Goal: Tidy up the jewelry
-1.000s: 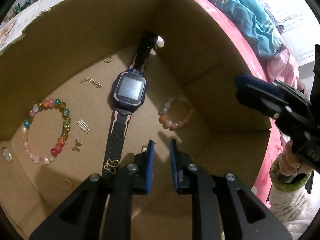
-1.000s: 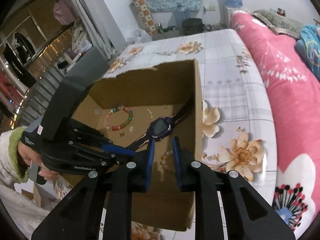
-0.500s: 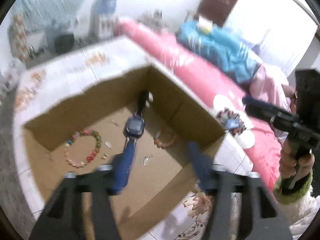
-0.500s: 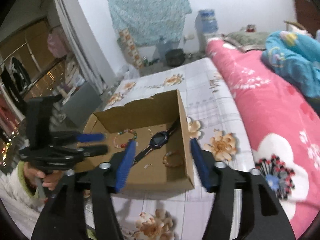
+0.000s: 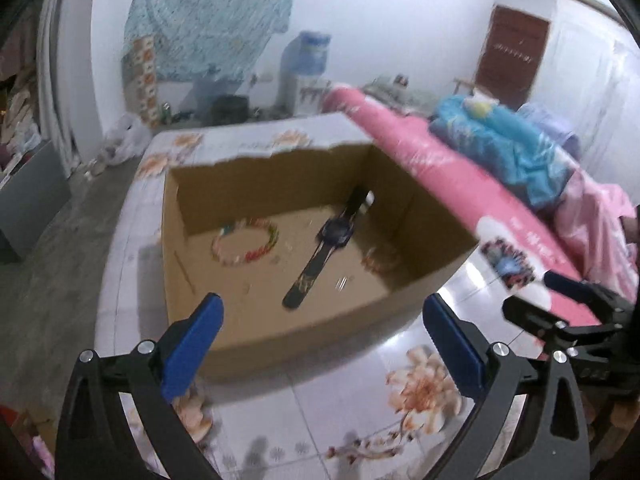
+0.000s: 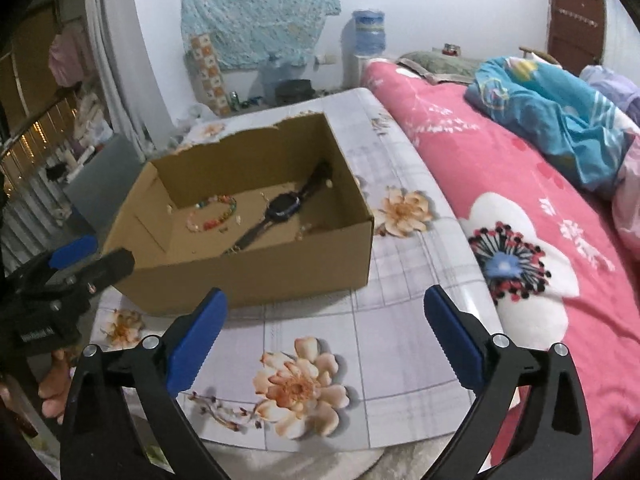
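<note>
— Holding both grippers, left gripper (image 5: 320, 330) and right gripper (image 6: 324, 322), spread wide and empty above the table (image 6: 400, 264)?

— Yes, hanging clear of the box (image 6: 260, 272). Resting inside on its floor: watch (image 6: 282, 206), bead bracelet (image 5: 246, 240). Probably leaving everything gathered together there.
</note>
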`<move>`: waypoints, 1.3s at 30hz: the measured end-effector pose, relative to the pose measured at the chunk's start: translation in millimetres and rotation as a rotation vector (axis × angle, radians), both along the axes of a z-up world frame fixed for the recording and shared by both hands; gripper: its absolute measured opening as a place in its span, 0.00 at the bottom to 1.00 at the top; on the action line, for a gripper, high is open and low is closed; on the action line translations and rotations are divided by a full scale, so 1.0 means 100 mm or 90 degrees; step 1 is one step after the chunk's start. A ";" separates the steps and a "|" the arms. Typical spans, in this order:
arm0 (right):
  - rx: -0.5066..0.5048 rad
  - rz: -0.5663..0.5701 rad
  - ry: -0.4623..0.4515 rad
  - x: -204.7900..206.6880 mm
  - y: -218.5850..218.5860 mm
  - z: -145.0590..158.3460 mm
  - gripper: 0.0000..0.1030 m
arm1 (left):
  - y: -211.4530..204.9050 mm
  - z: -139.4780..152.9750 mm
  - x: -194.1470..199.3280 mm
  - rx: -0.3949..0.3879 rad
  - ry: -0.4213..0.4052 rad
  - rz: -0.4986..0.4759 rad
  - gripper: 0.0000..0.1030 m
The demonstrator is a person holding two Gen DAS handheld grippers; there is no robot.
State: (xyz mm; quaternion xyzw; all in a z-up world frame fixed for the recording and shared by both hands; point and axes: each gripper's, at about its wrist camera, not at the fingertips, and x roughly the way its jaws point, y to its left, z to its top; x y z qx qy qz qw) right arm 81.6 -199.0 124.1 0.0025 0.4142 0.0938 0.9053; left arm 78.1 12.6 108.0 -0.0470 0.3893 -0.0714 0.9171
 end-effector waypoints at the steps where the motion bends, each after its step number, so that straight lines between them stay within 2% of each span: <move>1: -0.005 -0.001 0.004 0.00 0.01 -0.02 0.92 | -0.01 -0.03 -0.02 0.011 0.002 0.006 0.95; 5: -0.027 0.005 0.006 -0.02 0.05 -0.05 0.92 | -0.02 -0.09 -0.09 0.027 0.000 0.052 0.95; 8: -0.040 0.014 0.006 0.01 0.08 -0.04 0.92 | 0.00 -0.12 -0.09 0.027 -0.003 0.112 0.95; 11: -0.041 0.022 0.009 0.07 0.10 -0.04 0.92 | 0.02 -0.14 -0.06 0.032 0.021 0.161 0.95; 16: -0.043 0.038 0.025 0.18 0.12 -0.09 0.92 | 0.01 -0.24 0.08 0.048 0.083 0.178 0.95; 22: -0.031 0.058 0.040 0.28 0.17 -0.16 0.92 | -0.03 -0.30 0.18 0.070 0.111 0.208 0.95; 33: -0.023 0.085 0.067 0.42 0.28 -0.29 0.92 | -0.13 -0.30 0.25 0.102 0.114 0.219 0.95; 39: -0.019 0.079 0.078 0.46 0.25 -0.34 0.92 | -0.14 -0.29 0.26 0.101 0.108 0.224 0.95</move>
